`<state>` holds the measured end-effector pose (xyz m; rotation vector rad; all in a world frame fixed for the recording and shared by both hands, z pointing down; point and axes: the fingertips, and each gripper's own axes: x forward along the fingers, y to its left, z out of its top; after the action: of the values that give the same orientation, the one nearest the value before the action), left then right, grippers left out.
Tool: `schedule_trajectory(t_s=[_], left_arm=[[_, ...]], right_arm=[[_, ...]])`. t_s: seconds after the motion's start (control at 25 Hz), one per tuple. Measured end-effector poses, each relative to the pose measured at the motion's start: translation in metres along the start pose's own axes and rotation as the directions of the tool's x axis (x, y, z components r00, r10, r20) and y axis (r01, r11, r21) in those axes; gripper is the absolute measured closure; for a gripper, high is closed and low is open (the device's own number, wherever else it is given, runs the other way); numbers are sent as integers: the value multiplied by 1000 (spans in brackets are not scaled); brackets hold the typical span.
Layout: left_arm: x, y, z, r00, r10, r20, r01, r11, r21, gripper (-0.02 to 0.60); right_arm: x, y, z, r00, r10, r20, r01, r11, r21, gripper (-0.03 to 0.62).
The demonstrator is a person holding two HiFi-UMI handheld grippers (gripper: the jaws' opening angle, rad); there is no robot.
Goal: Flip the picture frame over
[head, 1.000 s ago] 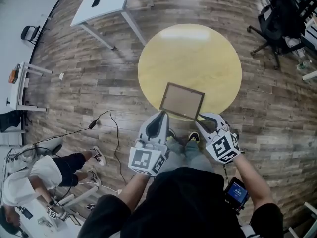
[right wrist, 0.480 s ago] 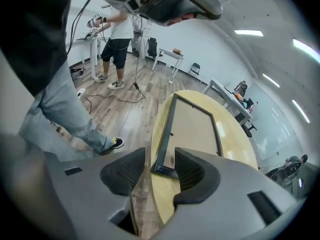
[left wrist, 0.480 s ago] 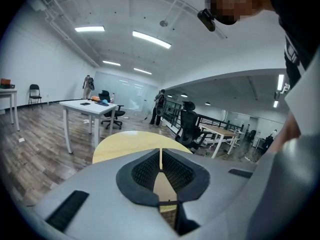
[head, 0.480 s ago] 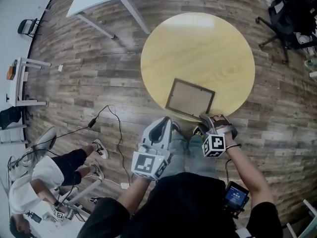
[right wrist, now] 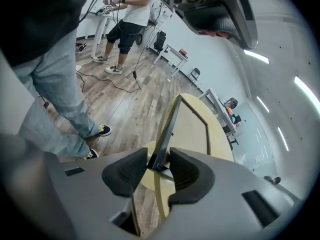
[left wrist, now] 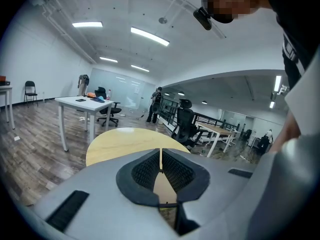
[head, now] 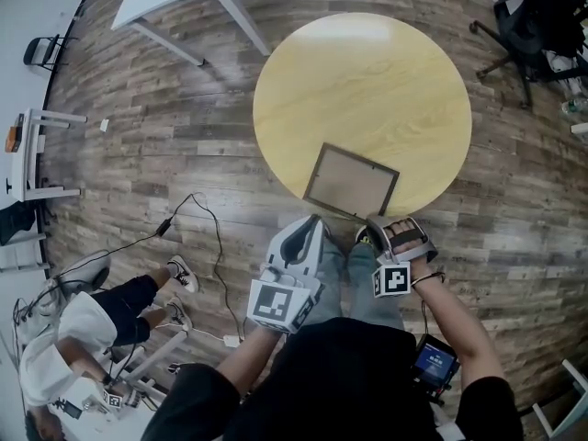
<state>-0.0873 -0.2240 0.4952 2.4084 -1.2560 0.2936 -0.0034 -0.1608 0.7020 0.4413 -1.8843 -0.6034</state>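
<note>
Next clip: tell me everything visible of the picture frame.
The picture frame is rectangular, with a thin dark border around a dull brown panel. It lies flat at the near rim of the round yellow table. Its near right corner sits between the jaws of the right gripper, which are closing, not yet pressing.

Both forearms reach forward and down from the torso, the left forearm (head: 241,364) bare, the right forearm (head: 457,324) angled slightly inward. The left claw (head: 310,220) sits low in front of the body and points ahead with a slight downward tilt. Its jaws are closed together with nothing between them (left wrist: 160,154). The right hand (head: 405,241) wraps the handle of the right claw (head: 372,224), which points more steeply down. Its jaws stand apart and are closing (right wrist: 159,157), with a corner of the picture frame (right wrist: 172,118) between them. The pads seem clear of it on both sides.
</note>
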Motion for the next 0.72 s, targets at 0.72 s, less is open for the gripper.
schedule_trajectory(t_s=[0.72], left_arm=[[-8, 4, 22, 999, 19, 42, -20, 1000, 24, 552]], right_arm=[[-87, -106, 39, 954, -93, 286, -116, 764, 635, 507]])
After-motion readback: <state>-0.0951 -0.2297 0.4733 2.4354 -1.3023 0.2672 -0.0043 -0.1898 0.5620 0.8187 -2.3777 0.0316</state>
